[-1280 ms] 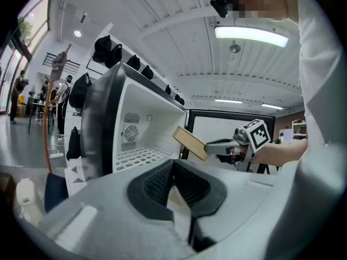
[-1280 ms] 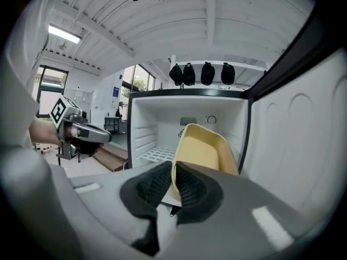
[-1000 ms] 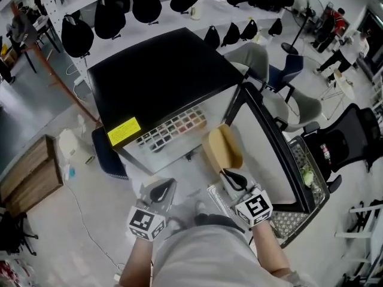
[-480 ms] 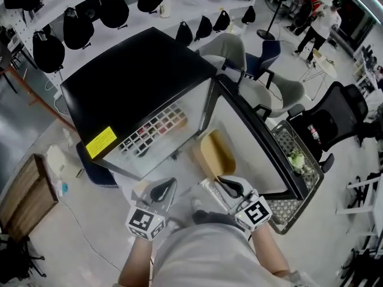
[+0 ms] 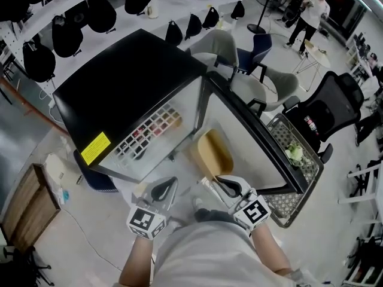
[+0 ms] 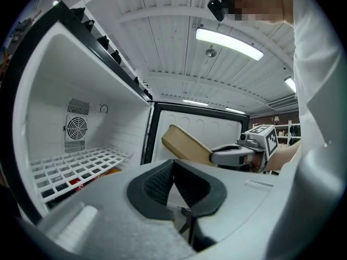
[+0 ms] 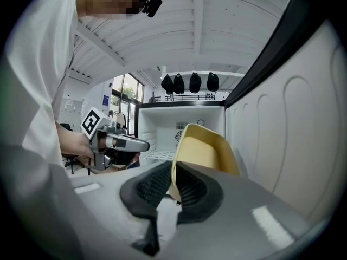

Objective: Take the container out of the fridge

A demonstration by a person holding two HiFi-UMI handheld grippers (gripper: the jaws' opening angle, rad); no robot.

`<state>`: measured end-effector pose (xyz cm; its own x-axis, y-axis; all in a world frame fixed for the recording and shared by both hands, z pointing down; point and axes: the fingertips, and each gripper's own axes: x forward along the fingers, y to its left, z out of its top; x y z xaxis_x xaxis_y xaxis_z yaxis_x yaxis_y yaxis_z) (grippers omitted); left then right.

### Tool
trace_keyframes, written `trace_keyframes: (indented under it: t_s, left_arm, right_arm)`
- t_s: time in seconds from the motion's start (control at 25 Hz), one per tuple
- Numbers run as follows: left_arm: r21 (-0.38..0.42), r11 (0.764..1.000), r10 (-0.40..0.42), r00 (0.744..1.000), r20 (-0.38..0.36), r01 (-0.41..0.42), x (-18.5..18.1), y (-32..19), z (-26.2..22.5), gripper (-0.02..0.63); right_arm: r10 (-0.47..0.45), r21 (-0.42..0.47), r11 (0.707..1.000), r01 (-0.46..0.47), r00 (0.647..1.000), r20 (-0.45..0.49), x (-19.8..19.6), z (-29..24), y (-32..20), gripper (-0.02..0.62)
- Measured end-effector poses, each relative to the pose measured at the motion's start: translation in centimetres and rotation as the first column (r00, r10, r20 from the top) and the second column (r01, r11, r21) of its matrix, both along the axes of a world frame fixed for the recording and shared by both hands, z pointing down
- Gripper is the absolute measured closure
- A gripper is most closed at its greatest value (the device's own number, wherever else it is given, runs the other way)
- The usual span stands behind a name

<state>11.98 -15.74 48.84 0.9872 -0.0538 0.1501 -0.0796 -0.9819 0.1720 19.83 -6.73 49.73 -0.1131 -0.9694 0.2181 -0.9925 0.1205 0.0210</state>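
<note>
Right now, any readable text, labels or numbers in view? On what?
No text can be read.
Yellow sticker on the black top of the fridge: print too small to read.
Grid of coloured patches beside it on the fridge: too small to read.

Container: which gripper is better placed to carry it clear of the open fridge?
Right. The right gripper is clamped on the rim of the container and holds it in front of the open fridge. The left gripper is shut on nothing, beside it and apart from the container.
</note>
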Motion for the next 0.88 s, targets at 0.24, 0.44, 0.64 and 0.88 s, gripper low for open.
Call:
trace_keyframes:
  t_s: [0.24,0.44,0.64,0.88]
  left_arm:
    - [0.006,1.000,0.004,1.000,0.003,-0.004,-0.1,-0.3,-0.1,0.597]
    - [0.005,1.000,-0.010,1.000,0.008,0.010,-0.6,-0.6,0.0,0.597]
    - [0.005,1.000,-0.021,1.000,0.012,0.021,-1.0,-0.7,0.2,0.597]
    - [0.007,0.999,-0.035,0.999,0.020,0.035,-1.3,-0.5,0.1,0.597]
  right_arm:
    - [-0.011,0.021,1.000,0.011,1.000,0.010,-0.4,-0.4,-0.4,0.568]
    - [-0.006,0.013,1.000,0.006,1.000,0.008,-0.6,-0.1,-0.5,0.568]
    - [0.000,0.013,1.000,0.000,1.000,-0.005,-0.4,0.1,-0.6,0.568]
    - [0.005,0.016,1.000,-0.005,1.000,-0.004,-0.4,-0.2,-0.8,0.568]
